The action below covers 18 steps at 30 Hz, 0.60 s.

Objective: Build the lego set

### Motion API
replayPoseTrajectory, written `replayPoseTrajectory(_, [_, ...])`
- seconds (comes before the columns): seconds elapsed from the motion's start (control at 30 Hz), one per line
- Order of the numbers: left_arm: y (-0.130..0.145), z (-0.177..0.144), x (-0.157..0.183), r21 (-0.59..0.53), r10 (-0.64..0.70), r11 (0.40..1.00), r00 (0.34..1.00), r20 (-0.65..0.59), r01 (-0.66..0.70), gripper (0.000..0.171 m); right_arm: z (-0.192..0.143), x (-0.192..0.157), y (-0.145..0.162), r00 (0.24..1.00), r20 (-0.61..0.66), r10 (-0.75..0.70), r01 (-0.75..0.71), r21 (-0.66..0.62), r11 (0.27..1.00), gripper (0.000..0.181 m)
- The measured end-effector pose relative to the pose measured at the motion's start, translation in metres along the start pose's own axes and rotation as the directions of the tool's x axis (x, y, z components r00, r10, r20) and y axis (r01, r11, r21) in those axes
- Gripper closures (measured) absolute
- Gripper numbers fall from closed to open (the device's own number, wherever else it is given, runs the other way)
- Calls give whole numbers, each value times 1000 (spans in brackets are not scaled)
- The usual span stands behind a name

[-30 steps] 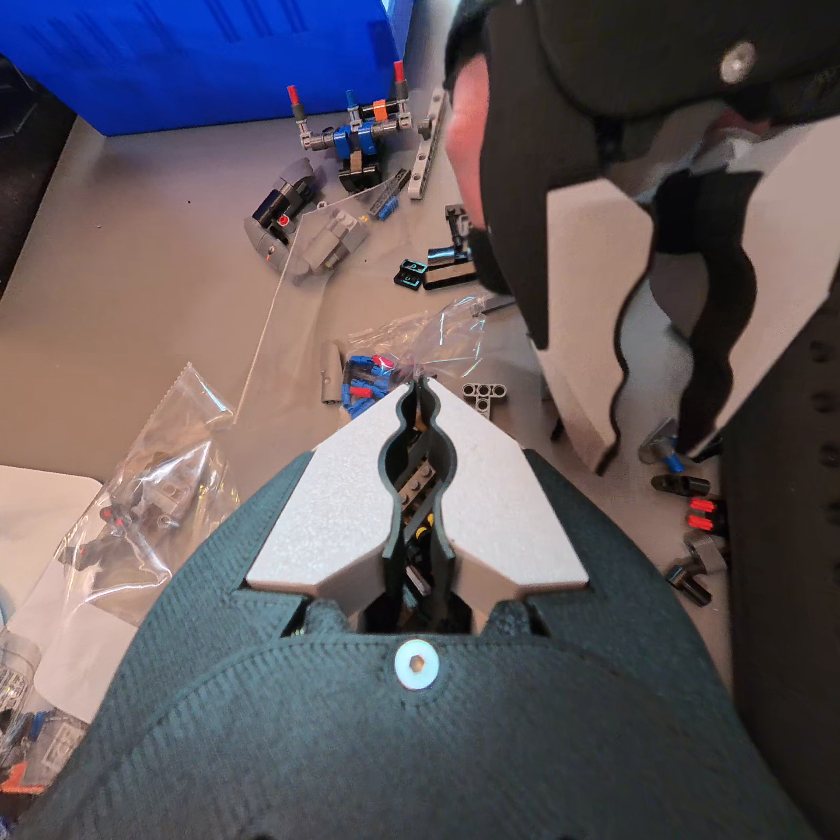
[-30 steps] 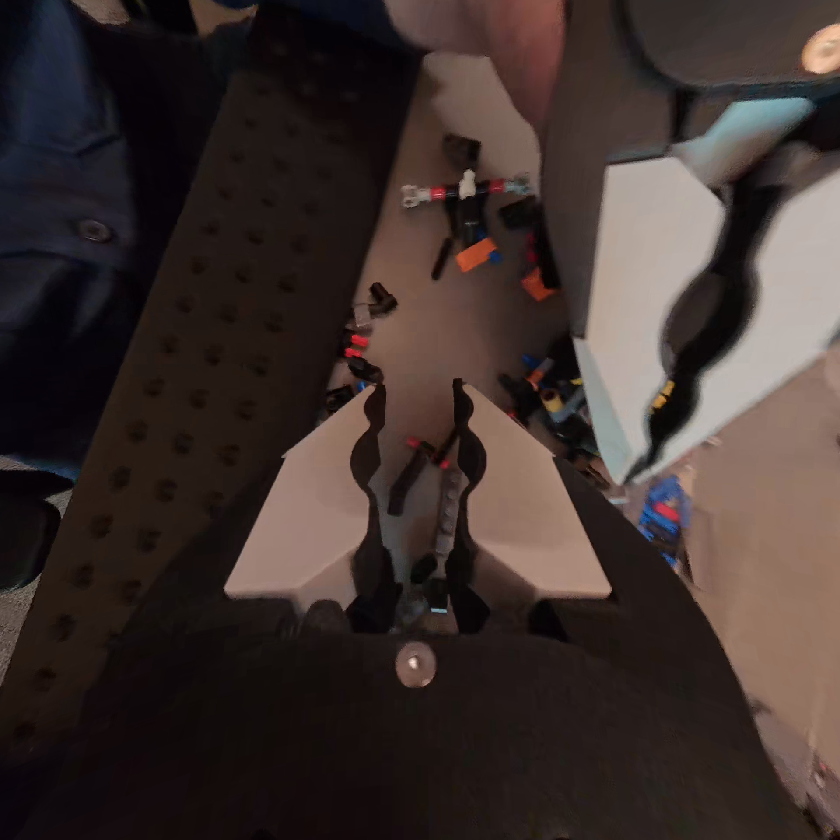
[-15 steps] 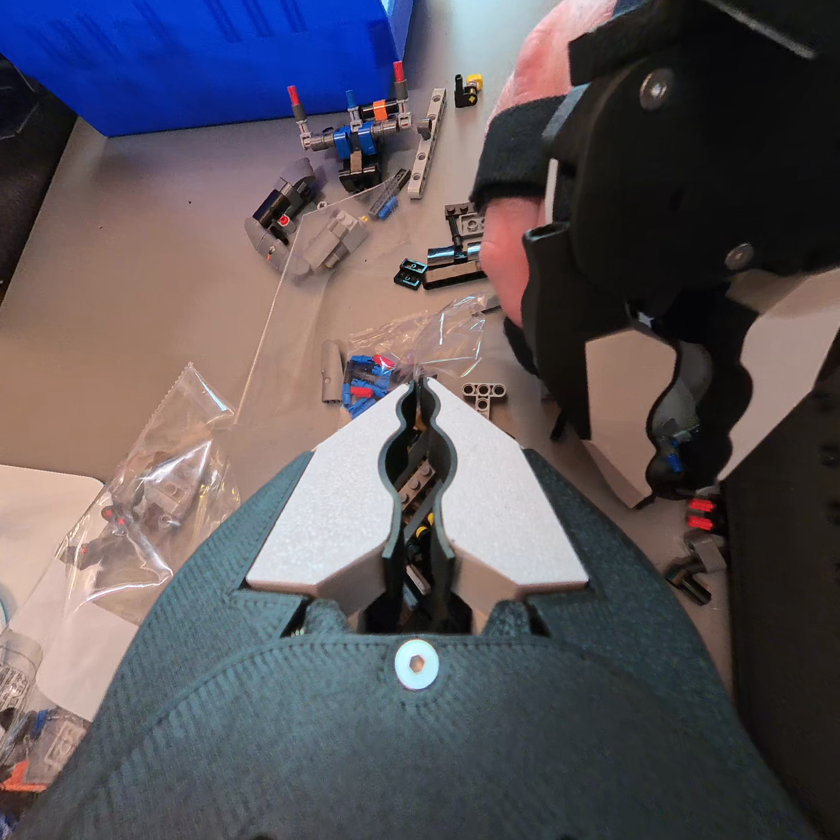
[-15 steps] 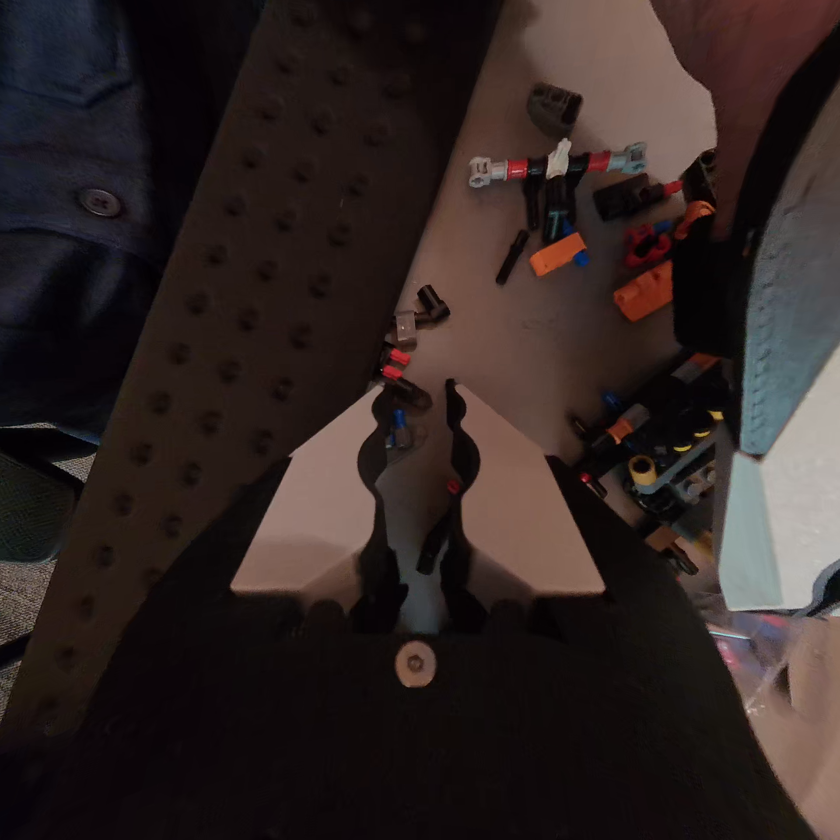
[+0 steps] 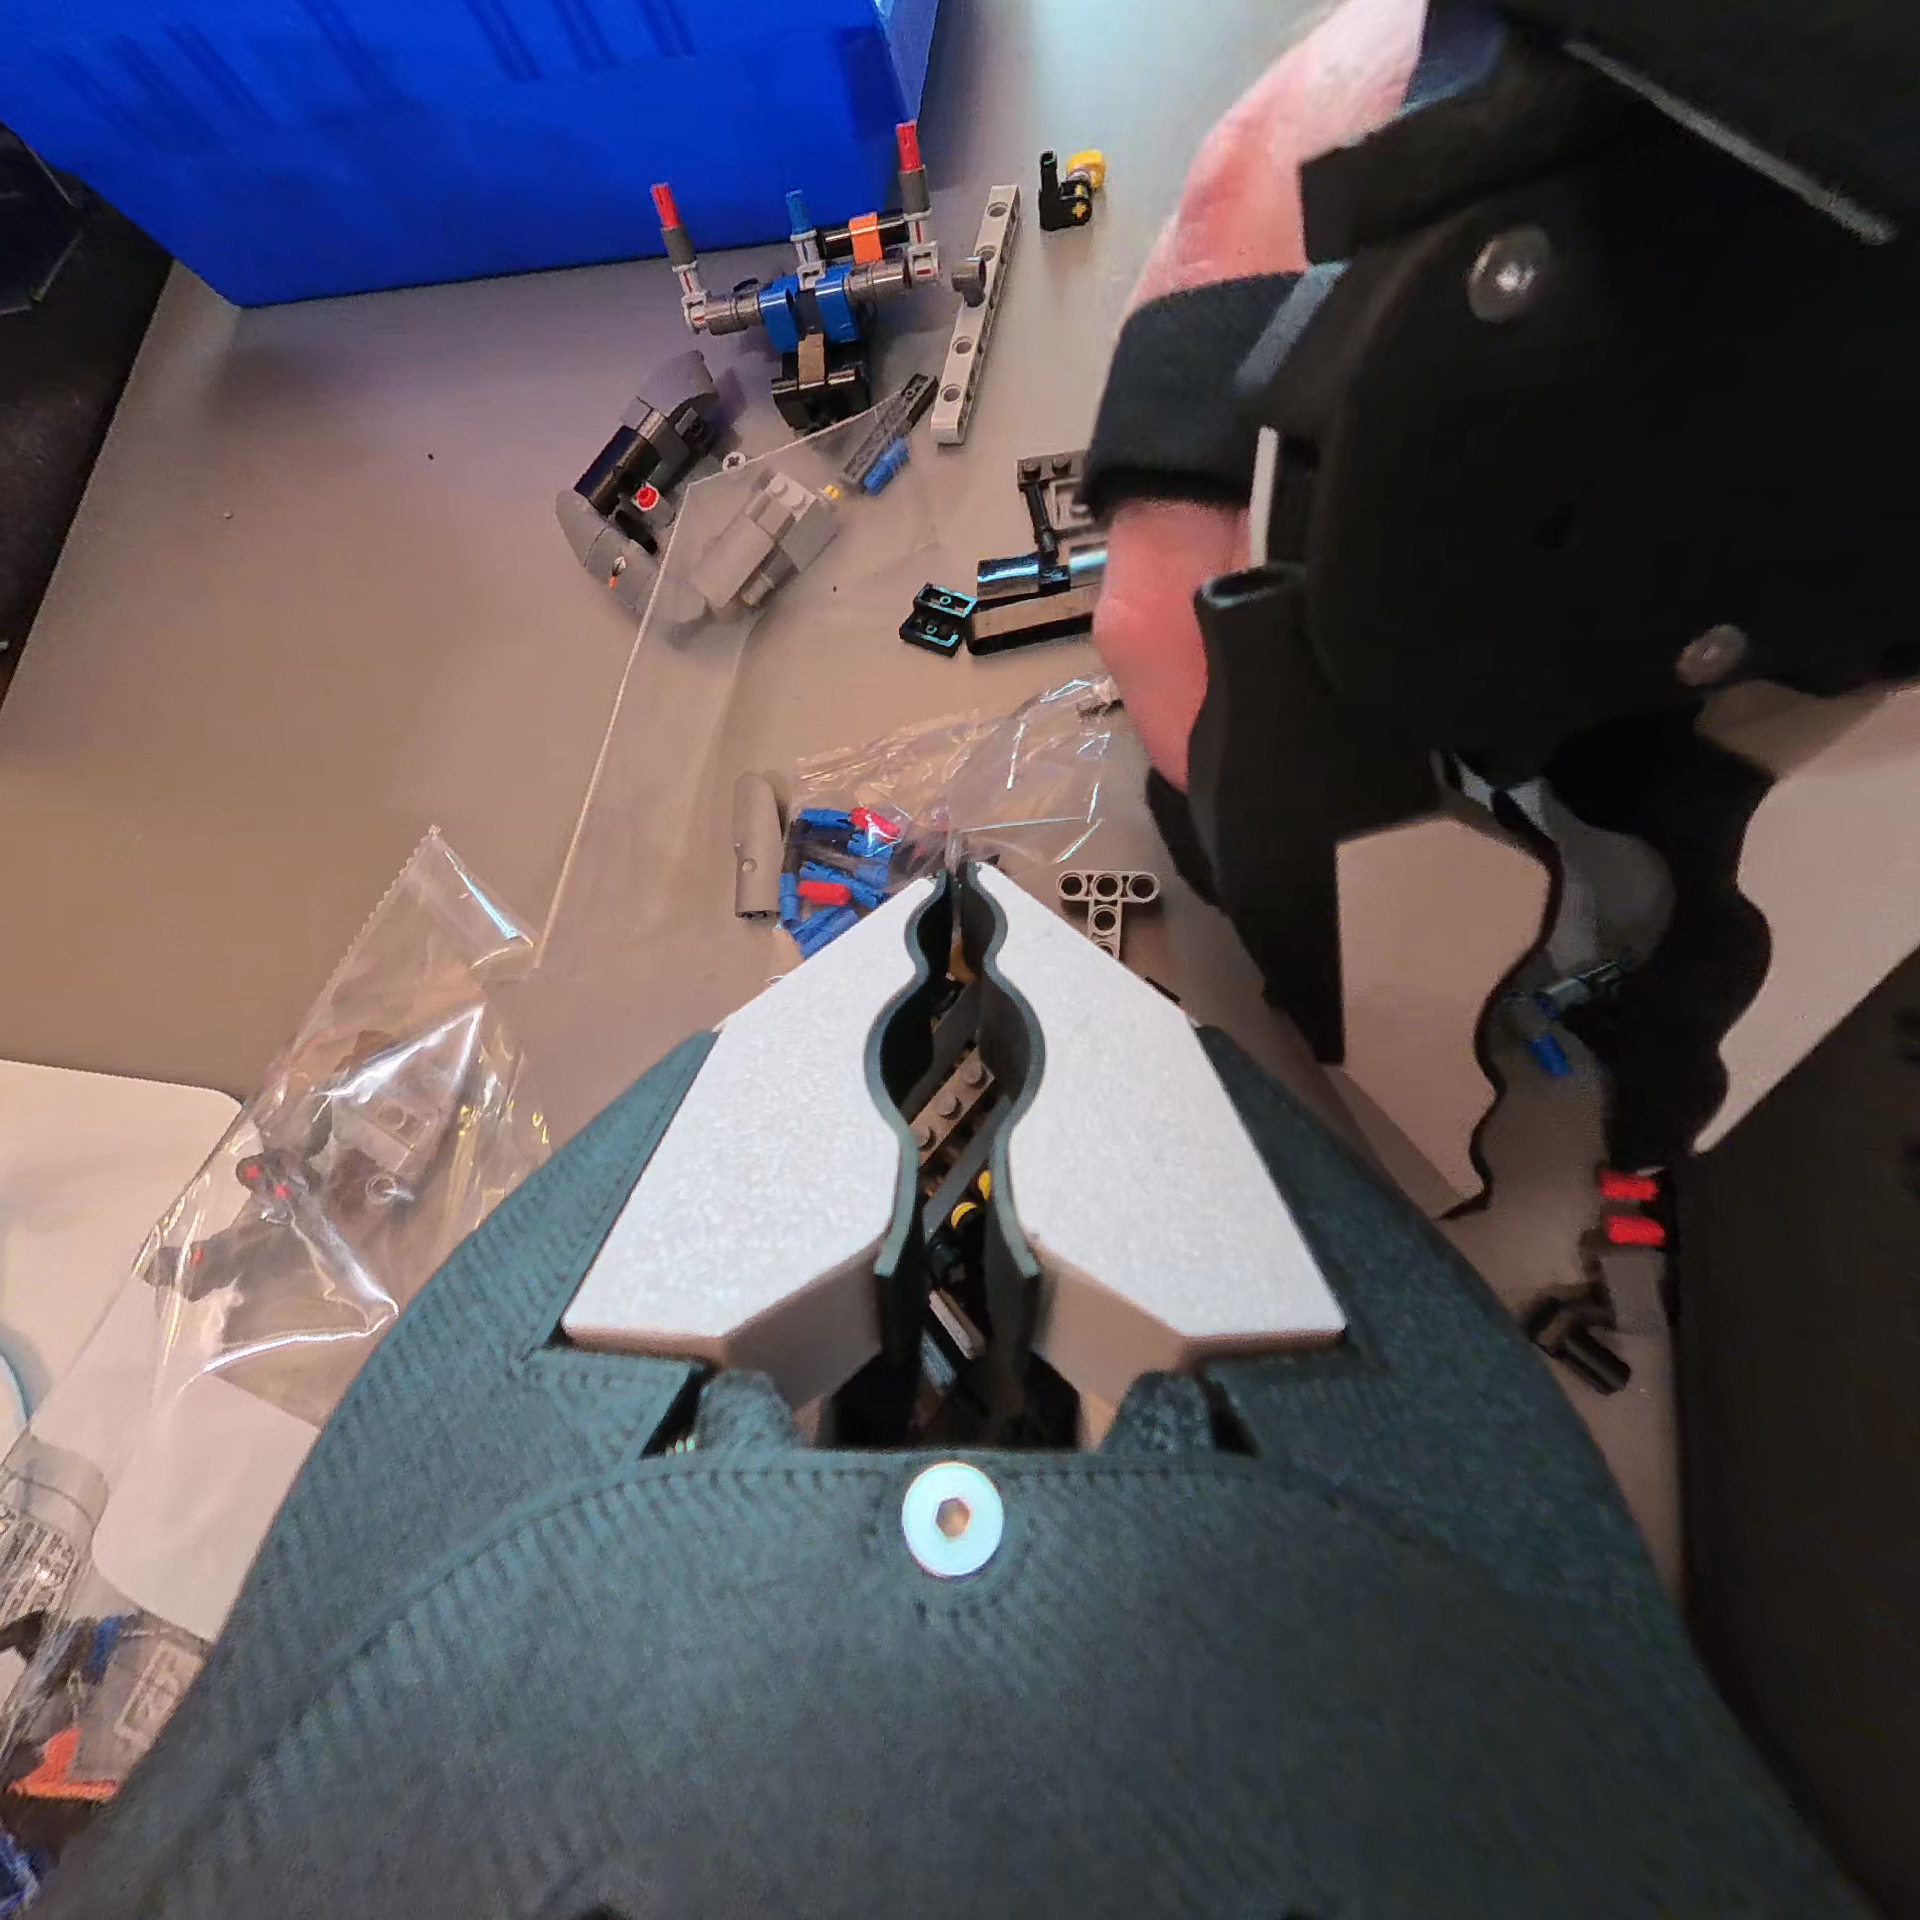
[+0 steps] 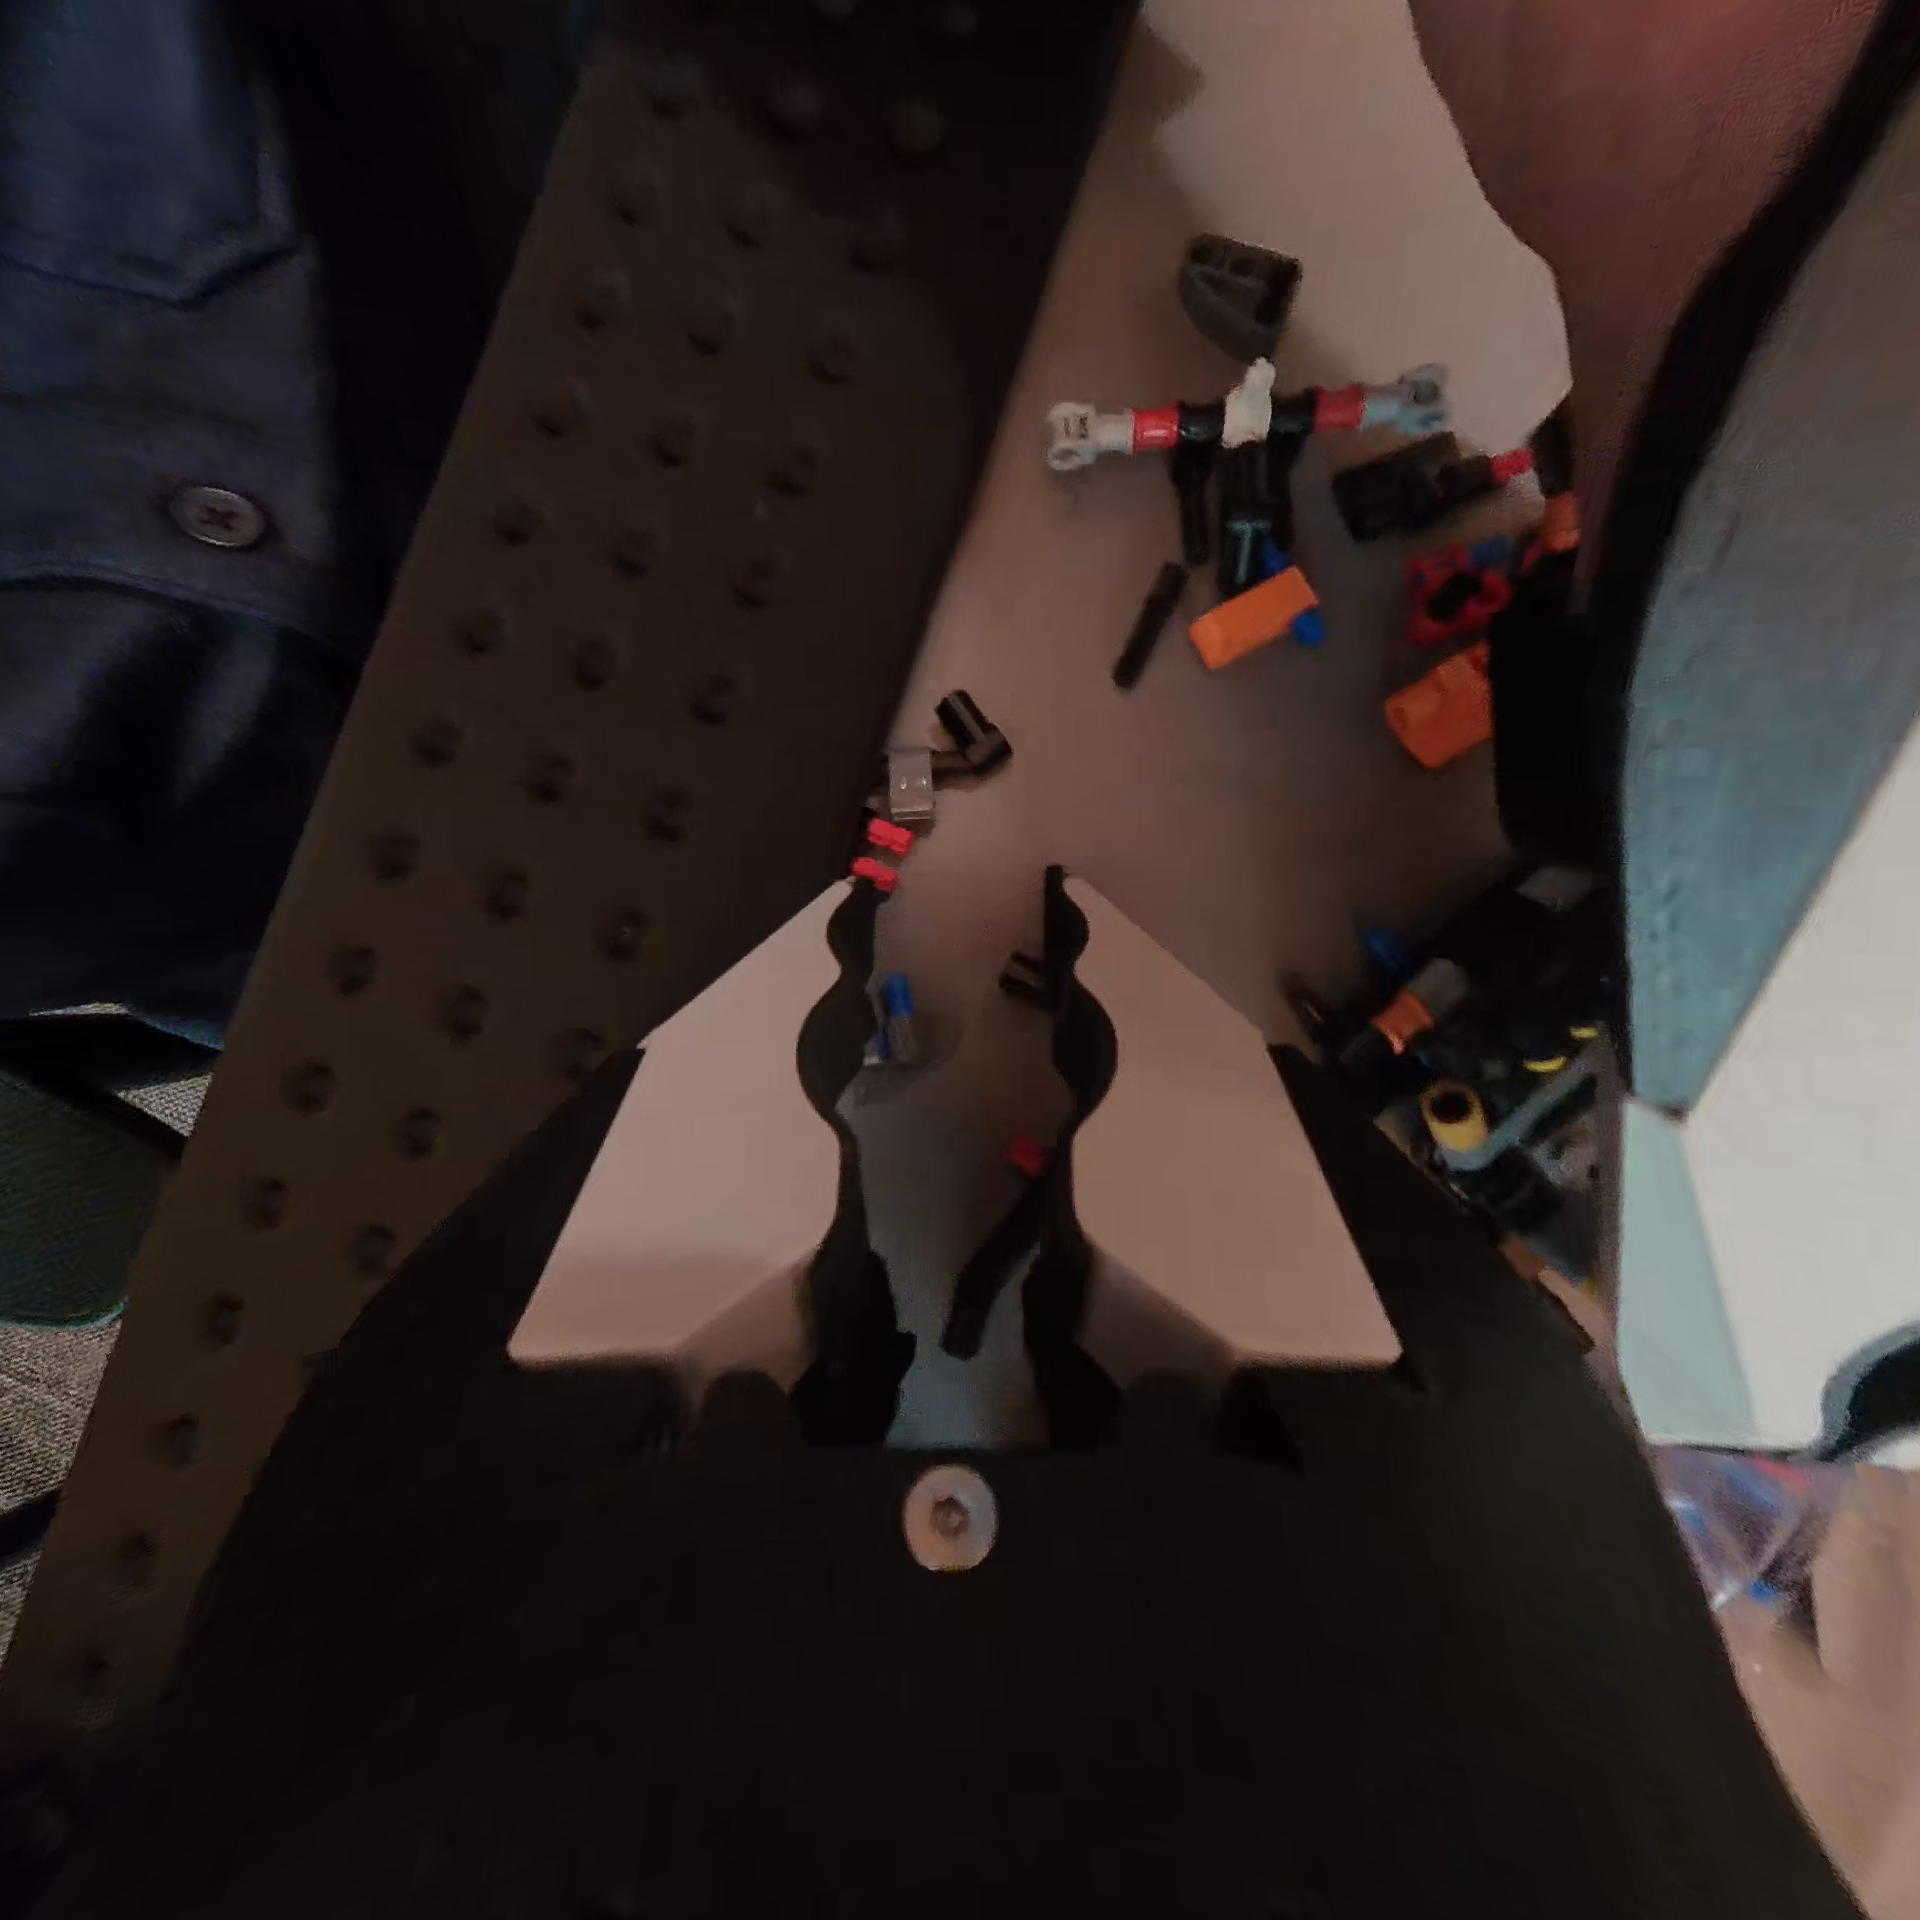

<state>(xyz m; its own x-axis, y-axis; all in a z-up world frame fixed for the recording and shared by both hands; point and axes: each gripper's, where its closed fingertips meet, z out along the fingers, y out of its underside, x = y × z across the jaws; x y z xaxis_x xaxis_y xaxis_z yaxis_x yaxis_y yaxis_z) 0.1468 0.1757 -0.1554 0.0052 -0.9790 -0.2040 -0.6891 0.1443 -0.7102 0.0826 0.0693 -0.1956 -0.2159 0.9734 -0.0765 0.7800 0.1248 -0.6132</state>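
Observation:
My left gripper [image 5: 958, 885] is shut on a grey and black lego assembly [image 5: 961, 1101] with yellow pins and holds it over the grey table [image 5: 312, 675]. The assembly also shows in the right wrist view [image 6: 1455, 1112], under the left gripper [image 6: 1766, 727]. My right gripper [image 6: 958, 891] is open and low over the table. A small blue and grey pin [image 6: 896, 1023] lies between its fingers, next to the left one. A black axle with a red end [image 6: 1003, 1242] lies by the right finger. In the left wrist view the right gripper [image 5: 1564, 1143] points down around the blue pin [image 5: 1548, 1039].
A black studded board [image 6: 623, 623] runs along the right gripper's left side. Two red pins [image 6: 881, 852] lie at its edge. Loose parts and a small axle build [image 6: 1236, 426] lie ahead. A blue box [image 5: 468, 125], part bags [image 5: 343, 1164] and sub-assemblies [image 5: 810, 301] fill the table's far side. Spacing between my two grippers at the tips: around 12 centimetres.
My right gripper has come down to the table beside the black board, and the blue pin now sits between its open fingers. My left gripper has stayed still, shut on the assembly.

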Motion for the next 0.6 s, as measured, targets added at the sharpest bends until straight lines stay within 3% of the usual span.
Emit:
replayPoseTrajectory(0.13, [0, 1, 0, -3, 1, 1000, 1000, -1, -1, 171, 3, 2, -3, 1000, -2, 7, -7, 6, 1000, 154])
replayPoseTrajectory(0.27, [1, 1, 0, -5, -1, 1000, 1000, -1, 1, 171, 3, 10, -2, 999, -49, 15, -16, -5, 1000, 169])
replayPoseTrajectory(0.4, [1, 2, 0, -7, 0, 1000, 1000, -3, 0, 171, -1, 17, 1, 997, -71, 42, -42, -6, 999, 163])
replayPoseTrajectory(0.5, [2, 2, 1, -11, 4, 1000, 1000, -3, -4, 171, 1, 8, -4, 999, -19, 38, -38, 20, 999, 151])
replayPoseTrajectory(0.6, [2, 2, 1, -15, 9, 1000, 1000, -1, -10, 171, 3, 2, -13, 999, 14, 29, -30, 59, 998, 150])
